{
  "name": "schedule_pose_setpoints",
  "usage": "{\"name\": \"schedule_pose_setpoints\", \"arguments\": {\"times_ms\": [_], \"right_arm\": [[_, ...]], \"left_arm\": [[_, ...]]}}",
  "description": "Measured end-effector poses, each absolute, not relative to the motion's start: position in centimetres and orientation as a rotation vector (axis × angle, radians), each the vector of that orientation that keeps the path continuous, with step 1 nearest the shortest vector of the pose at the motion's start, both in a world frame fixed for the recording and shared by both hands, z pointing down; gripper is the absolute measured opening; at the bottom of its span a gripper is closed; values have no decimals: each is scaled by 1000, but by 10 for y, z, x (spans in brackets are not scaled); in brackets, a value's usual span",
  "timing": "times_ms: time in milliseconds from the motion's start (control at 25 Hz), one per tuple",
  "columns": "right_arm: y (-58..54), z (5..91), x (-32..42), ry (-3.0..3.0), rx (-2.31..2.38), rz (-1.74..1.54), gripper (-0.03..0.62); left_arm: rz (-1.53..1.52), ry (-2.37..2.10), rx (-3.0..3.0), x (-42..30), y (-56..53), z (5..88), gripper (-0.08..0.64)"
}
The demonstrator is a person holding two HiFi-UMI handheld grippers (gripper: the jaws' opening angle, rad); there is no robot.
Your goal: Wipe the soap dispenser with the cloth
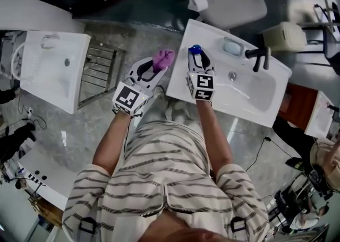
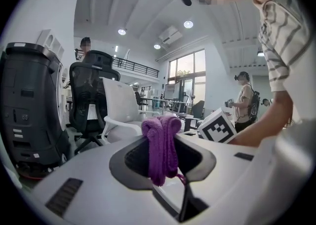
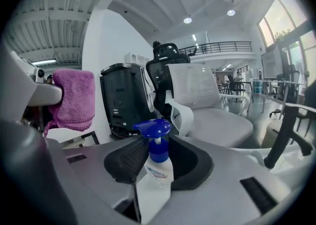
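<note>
Both claws loaded. Right gripper [image 3: 160, 157] is clamped on the soap dispenser [image 3: 153, 179] by its body, pump up, probably to steady it for wiping, over the basin's [image 1: 249, 97] left corner. Can't tell if it rests there. Left gripper [image 2: 165, 157] pinches the purple cloth [image 2: 160, 135], bunched end protruding as a pad, just left of the basin, near the bottle.
</note>
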State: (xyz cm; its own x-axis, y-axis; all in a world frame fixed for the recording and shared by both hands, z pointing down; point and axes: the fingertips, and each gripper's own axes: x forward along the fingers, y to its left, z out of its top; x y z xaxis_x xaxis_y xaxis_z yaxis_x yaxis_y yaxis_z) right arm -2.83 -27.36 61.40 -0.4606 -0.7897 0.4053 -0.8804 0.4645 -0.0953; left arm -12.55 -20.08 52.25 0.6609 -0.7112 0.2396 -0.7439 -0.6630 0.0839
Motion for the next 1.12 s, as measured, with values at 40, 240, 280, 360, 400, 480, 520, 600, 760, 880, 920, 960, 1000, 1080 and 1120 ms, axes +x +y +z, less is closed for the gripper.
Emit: {"name": "schedule_pose_setpoints", "arguments": {"times_ms": [40, 240, 280, 360, 400, 480, 520, 600, 760, 880, 920, 960, 1000, 1080, 1120], "right_arm": [[-273, 618, -29, -2409, 1419, 432, 134], [-276, 618, -35, -2407, 1428, 437, 152], [-276, 616, -35, -2409, 1429, 441, 158], [-276, 613, -35, -2412, 1423, 446, 191], [-276, 612, -34, -2412, 1422, 446, 199], [-275, 608, -33, -2411, 1428, 447, 199], [-273, 606, -32, -2410, 1435, 448, 199], [-267, 601, -30, -2411, 1448, 449, 195], [-255, 586, -23, -2415, 1502, 451, 120], [-243, 565, -12, -2432, 1573, 443, 9], [-239, 556, -9, -2442, 1589, 442, 9], [-236, 547, -8, -2453, 1600, 440, 9], [-232, 538, -6, -2463, 1610, 436, 9], [-225, 520, -3, -2482, 1626, 433, 9], [-221, 512, -2, -2493, 1634, 434, 9]], "left_arm": [[279, -1191, 2700, -126, -200, 524, 117], [282, -1194, 2689, -130, -198, 529, 117], [281, -1196, 2684, -130, -197, 529, 118], [272, -1200, 2674, -130, -195, 529, 118], [263, -1204, 2674, -130, -196, 527, 118], [262, -1211, 2674, -130, -196, 524, 117], [263, -1214, 2674, -130, -195, 523, 117], [258, -1214, 2684, -129, -192, 520, 117], [259, -1204, 2707, -126, -186, 516, 117], [257, -1214, 2705, -121, -181, 510, 117], [251, -1223, 2704, -120, -180, 507, 117], [244, -1233, 2702, -119, -179, 504, 117], [239, -1245, 2700, -118, -178, 501, 117], [230, -1268, 2695, -115, -178, 494, 117], [223, -1278, 2693, -113, -178, 492, 117]]}}
